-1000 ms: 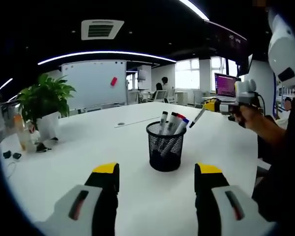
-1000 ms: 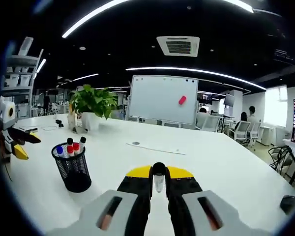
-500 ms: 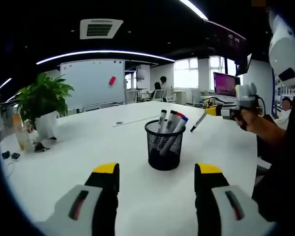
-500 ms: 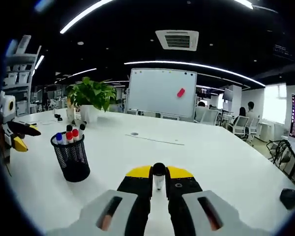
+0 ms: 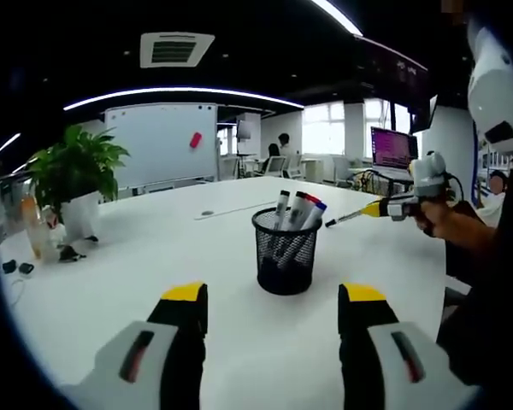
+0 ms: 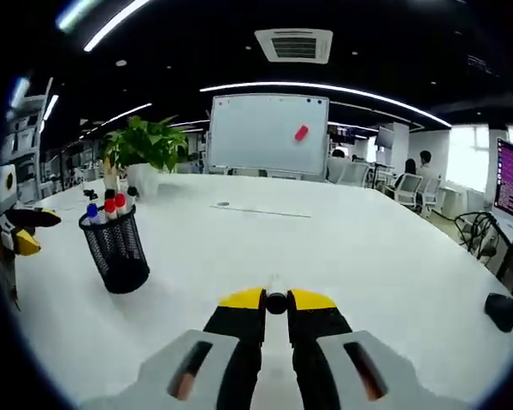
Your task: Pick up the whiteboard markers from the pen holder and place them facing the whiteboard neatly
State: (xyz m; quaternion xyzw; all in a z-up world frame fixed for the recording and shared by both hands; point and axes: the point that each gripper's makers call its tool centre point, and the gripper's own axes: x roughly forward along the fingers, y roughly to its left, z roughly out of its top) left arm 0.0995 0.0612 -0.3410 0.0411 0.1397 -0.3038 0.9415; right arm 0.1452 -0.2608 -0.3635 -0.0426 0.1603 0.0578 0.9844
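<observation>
Nearest to me in the right gripper view, my right gripper (image 6: 276, 301) is clamped shut on 1 whiteboard marker (image 6: 276, 293), whose dark end pokes out between the yellow tips while its pale barrel points forward over the white table (image 6: 385, 256). In the left gripper view that same marker (image 5: 346, 217) juts out sideways from the right gripper (image 5: 385, 207), held above the table and just beside the pen holder.

My left gripper (image 5: 274, 307) hangs with its jaws spread wide and nothing between them, aimed at the black mesh pen holder (image 5: 285, 252), which stands upright a little beyond the tips. I count roughly 4 markers (image 5: 296, 212) leaning in it (a red and a blue cap show, the rest are hard to tell apart).

I judge these markers light, stiff and smooth-sided, so they should not bend or break, but a round plastic barrel can roll or swivel in flat jaws. I would take each 1 on the upper barrel just below the cap, where it stands clear of the mesh rim, and lift straight up so the light holder is not tipped.

Farther off, a potted plant (image 6: 141, 149) stands at the table's far edge, and beyond it the whiteboard (image 6: 268, 134), which the marker I hold already points roughly towards.
</observation>
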